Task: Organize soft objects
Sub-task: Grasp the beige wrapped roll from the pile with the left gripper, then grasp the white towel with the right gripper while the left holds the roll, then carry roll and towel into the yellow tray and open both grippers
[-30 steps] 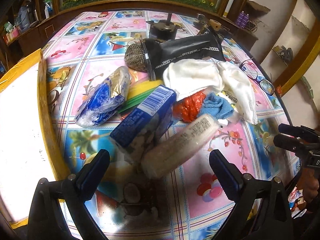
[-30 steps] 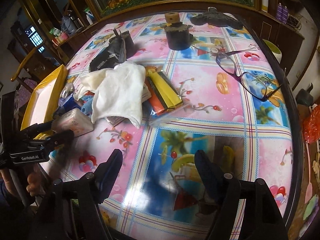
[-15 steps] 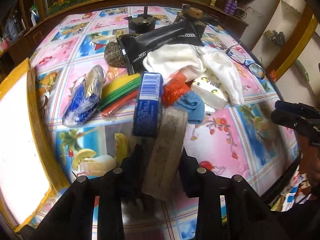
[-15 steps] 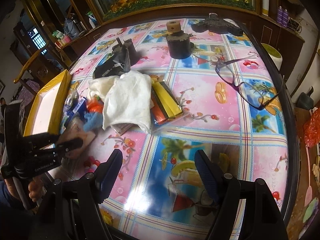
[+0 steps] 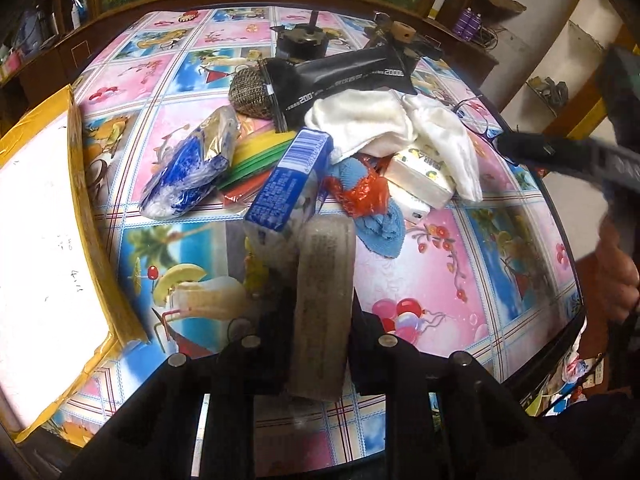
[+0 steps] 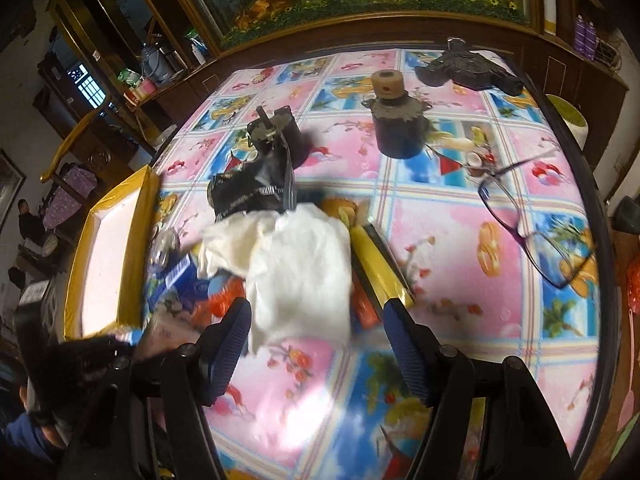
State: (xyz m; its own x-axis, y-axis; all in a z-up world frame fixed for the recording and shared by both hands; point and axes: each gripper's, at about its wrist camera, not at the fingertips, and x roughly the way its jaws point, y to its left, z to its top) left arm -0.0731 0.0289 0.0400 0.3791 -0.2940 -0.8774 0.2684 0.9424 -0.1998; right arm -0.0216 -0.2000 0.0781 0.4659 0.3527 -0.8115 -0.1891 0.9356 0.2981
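Observation:
My left gripper (image 5: 320,340) is shut on a beige tissue pack (image 5: 324,304) and holds it upright near the table's front edge. A blue tissue pack (image 5: 286,184) leans against it. Behind lies a pile: a white cloth (image 5: 380,120), an orange bag (image 5: 360,192), a blue cloth (image 5: 380,228), a white tissue pack (image 5: 420,172), a blue foil bag (image 5: 192,172) and coloured strips (image 5: 256,152). My right gripper (image 6: 316,344) is open just in front of the white cloth (image 6: 296,272); it shows at the right in the left wrist view (image 5: 560,152).
A yellow-rimmed white tray (image 5: 36,240) stands at the left; it also shows in the right wrist view (image 6: 108,256). A black pouch (image 5: 340,76), a mesh ball (image 5: 252,92), glasses (image 6: 532,216), two dark motor-like parts (image 6: 396,128) sit further back. The table edge (image 6: 600,240) curves at right.
My left gripper has lifted the beige pack slightly and pulled it nearer. My right gripper has moved left and forward to the white cloth, still open.

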